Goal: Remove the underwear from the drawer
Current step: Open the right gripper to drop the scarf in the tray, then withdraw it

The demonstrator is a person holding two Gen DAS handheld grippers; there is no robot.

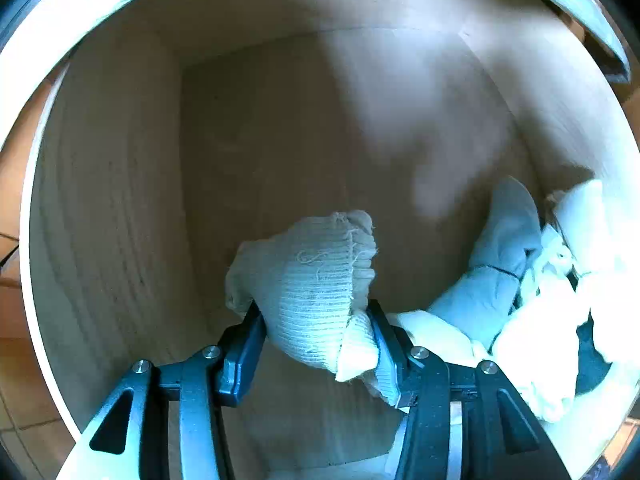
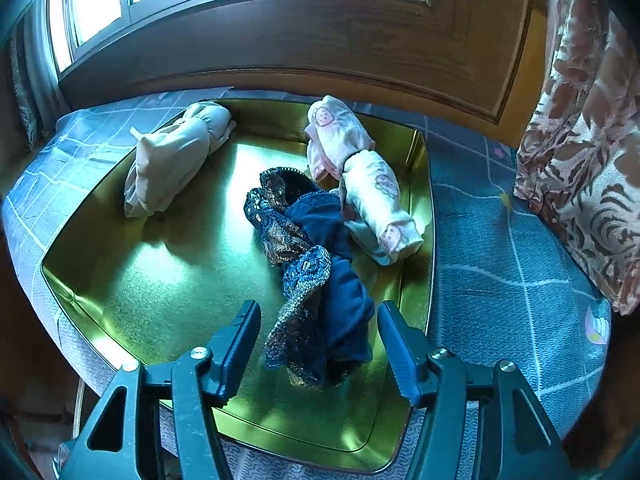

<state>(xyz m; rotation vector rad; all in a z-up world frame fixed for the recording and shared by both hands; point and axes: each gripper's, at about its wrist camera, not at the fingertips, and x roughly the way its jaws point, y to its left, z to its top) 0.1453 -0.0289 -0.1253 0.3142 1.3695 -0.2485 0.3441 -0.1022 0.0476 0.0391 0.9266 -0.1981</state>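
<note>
In the left wrist view my left gripper (image 1: 314, 320) is shut on a rolled pale ribbed underwear piece (image 1: 312, 280), held above the wooden floor of the open drawer (image 1: 120, 200). More pale rolled garments (image 1: 520, 300) lie heaped in the drawer's right corner. In the right wrist view my right gripper (image 2: 318, 320) stands open over a shiny gold tray (image 2: 160, 280). A dark blue lace underwear piece (image 2: 316, 272) lies on the tray between and ahead of its fingers, untouched. A cream roll (image 2: 172, 160) and a pink patterned roll (image 2: 356, 172) also rest in the tray.
The tray sits on a blue patterned cloth (image 2: 512, 272) below a wooden wall panel (image 2: 320, 40) and a window (image 2: 100, 0). A floral curtain (image 2: 592, 120) hangs at the right. The drawer's left wall and white rim (image 1: 28, 240) curve close around the left gripper.
</note>
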